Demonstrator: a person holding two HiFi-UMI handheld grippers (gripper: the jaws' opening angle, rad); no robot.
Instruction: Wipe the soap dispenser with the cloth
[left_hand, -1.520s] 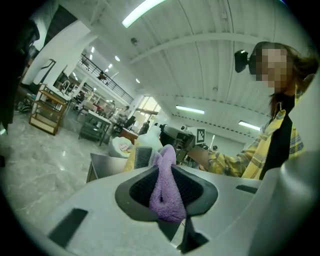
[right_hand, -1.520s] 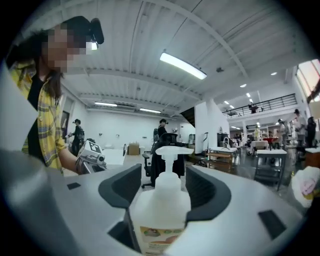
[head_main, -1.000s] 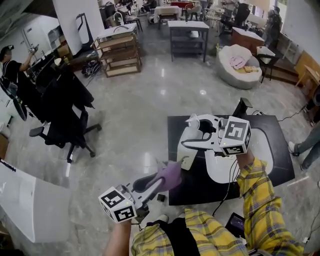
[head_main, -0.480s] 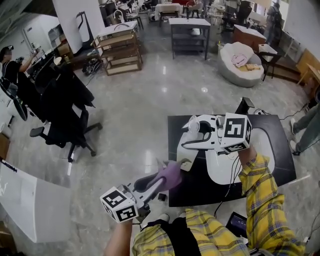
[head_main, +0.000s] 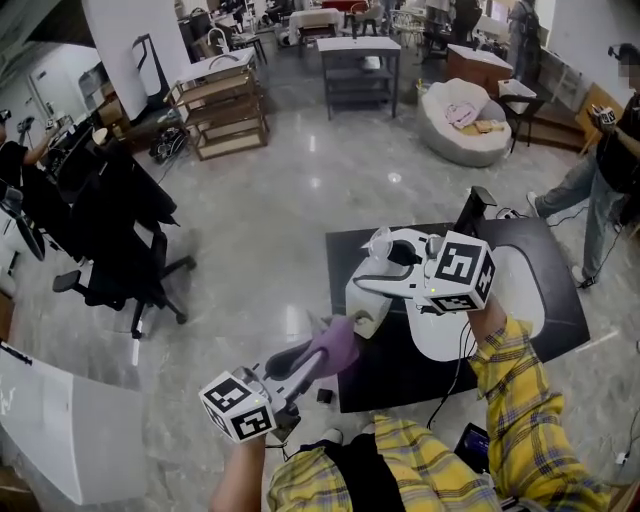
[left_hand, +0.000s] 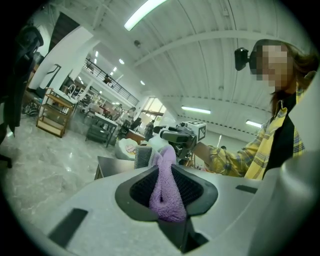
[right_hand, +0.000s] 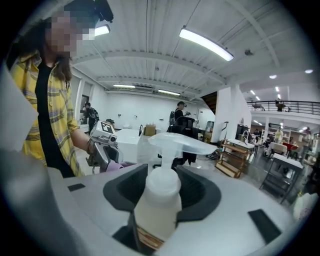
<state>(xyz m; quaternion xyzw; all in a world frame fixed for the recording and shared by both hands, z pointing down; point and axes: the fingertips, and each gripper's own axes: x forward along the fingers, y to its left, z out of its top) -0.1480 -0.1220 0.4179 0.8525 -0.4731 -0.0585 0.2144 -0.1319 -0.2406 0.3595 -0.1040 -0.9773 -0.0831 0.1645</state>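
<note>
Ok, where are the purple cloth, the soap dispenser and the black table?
purple cloth (left_hand: 166, 192): left gripper view, on its fuzzy middle fold.
soap dispenser (right_hand: 156, 200): right gripper view, on the white bottle body below the pump.
black table (head_main: 562, 300): head view, on the bare top near its right edge.

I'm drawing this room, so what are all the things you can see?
soap dispenser: one, white, between the jaws of the right tool
cloth: one, purple, pinched in the left tool
table: one, black, below the right tool
office chair: one, black, on the floor at left
shelf cart: one, wooden, far back left
round seat: one, white, far back right
left tool: one, white, shut on the cloth
right tool: one, white, jaws just closed onto the soap dispenser
shirt: one, yellow checked, bottom of the head view
</note>
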